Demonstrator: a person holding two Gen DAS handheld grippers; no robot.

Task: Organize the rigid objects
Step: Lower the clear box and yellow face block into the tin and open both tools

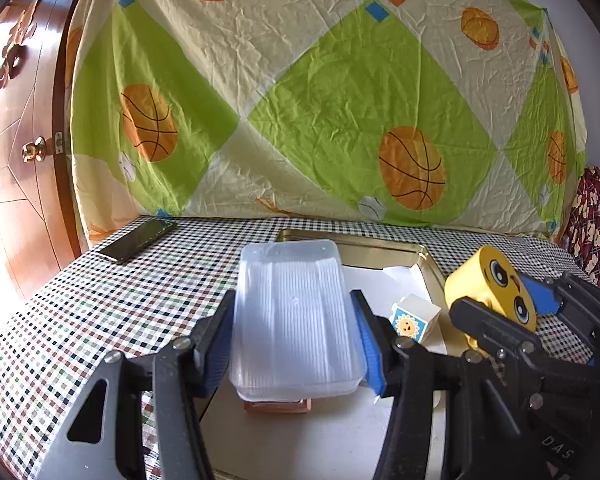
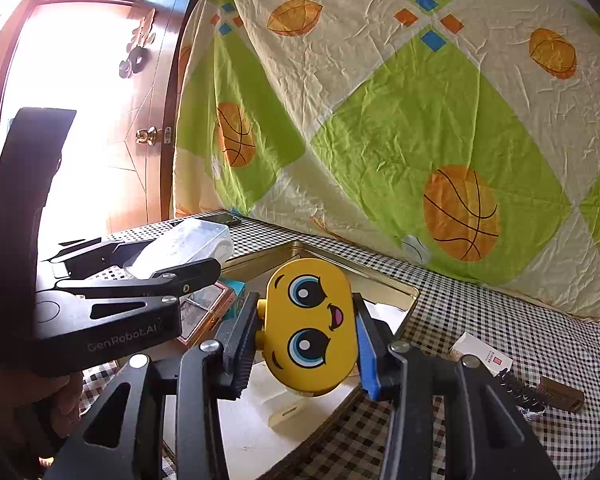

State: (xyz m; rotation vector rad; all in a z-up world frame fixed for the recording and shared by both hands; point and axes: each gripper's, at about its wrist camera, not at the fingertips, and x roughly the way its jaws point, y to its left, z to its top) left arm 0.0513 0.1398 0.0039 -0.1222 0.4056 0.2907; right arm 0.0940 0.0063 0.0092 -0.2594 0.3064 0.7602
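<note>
My left gripper (image 1: 294, 344) is shut on a clear ribbed plastic box (image 1: 294, 320) and holds it above the gold metal tray (image 1: 380, 242). The box also shows in the right wrist view (image 2: 188, 246). My right gripper (image 2: 306, 340) is shut on a yellow cartoon-face toy (image 2: 310, 326), held over the tray's right edge (image 2: 404, 286); the toy also shows in the left wrist view (image 1: 492, 284). A white cube with a sun picture (image 1: 414, 318) lies in the tray. A copper-framed flat case (image 2: 204, 314) lies in the tray under the clear box.
A black phone (image 1: 138, 240) lies at the table's far left. A small white carton (image 2: 480, 354) and a brown comb-like bar (image 2: 548, 394) lie on the checked cloth right of the tray. A patterned sheet hangs behind; a wooden door stands at left.
</note>
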